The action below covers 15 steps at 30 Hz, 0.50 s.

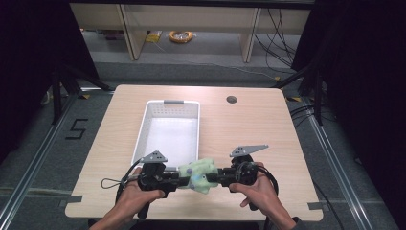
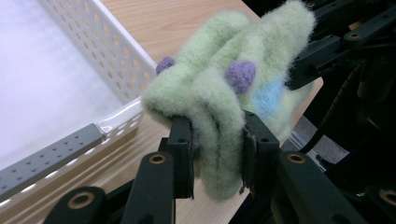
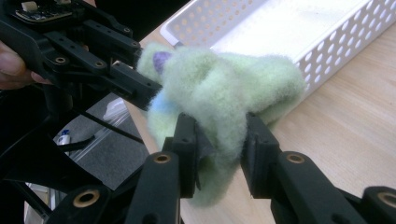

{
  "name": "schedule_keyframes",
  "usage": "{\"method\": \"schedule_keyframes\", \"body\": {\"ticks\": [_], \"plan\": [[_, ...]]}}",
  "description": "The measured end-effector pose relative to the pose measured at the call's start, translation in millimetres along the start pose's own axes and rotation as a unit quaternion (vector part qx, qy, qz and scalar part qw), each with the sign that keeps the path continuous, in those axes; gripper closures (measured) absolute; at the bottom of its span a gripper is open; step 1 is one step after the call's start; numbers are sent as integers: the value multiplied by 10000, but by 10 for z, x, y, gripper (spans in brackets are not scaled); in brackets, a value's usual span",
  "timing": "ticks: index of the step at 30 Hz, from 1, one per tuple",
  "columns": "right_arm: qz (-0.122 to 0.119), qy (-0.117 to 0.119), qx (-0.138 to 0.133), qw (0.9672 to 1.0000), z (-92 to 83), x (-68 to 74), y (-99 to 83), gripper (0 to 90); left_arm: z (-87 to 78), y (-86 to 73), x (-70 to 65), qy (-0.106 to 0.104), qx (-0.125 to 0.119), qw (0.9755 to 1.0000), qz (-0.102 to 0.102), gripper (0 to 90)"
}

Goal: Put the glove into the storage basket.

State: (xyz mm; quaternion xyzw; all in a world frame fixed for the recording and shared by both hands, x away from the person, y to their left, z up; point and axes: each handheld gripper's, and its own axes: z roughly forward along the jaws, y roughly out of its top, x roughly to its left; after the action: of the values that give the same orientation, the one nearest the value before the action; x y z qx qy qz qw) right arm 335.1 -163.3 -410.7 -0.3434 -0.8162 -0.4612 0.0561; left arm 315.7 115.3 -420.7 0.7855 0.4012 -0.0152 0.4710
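Both tools point(image 1: 179, 181) point(image 1: 221, 178) clamp green fleece point(image 1: 200, 173) beside basket point(image 1: 165, 108).

We see the basket point(image 1: 143, 125) standing on the table point(image 1: 249, 134), a little left of its middle, its long sides running from near to far. Just near of the basket's near right corner, the fuzzy cloth point(image 1: 200, 175) hangs above the table's near edge, between the left gripper point(image 1: 176, 180) on its left and the right gripper point(image 1: 221, 178) on its right. A round hole point(image 1: 231, 99) lies in the table far right of the basket.
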Motion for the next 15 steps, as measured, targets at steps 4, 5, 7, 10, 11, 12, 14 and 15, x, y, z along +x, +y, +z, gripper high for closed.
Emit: {"method": "schedule_keyframes", "body": {"ticks": [4,5,7,10,11,12,14,15], "plan": [[61,5,72,10000,10,22,48,705,-26,16,4,50,-32,10000,-18,687],[-49,70,16,10000,23,5,58,705,-35,22,7,48,-37,10000,-27,687],[-23,45,8,10000,25,13,74,705,-49,35,16,27,-34,10000,-23,686],[-20,48,53,10000,30,24,100,706,-60,43,14,97,-44,9999,1,687],[-38,39,50,10000,38,18,118,705,-67,52,23,58,-24,10000,-6,687],[-64,49,48,10000,43,17,128,705,-73,60,25,114,-76,9999,-21,687],[80,56,107,9999,43,46,152,705,-94,78,44,113,-60,9999,-17,686],[-30,16,74,10000,49,36,168,705,-103,86,51,126,-85,9999,-41,686]]}}
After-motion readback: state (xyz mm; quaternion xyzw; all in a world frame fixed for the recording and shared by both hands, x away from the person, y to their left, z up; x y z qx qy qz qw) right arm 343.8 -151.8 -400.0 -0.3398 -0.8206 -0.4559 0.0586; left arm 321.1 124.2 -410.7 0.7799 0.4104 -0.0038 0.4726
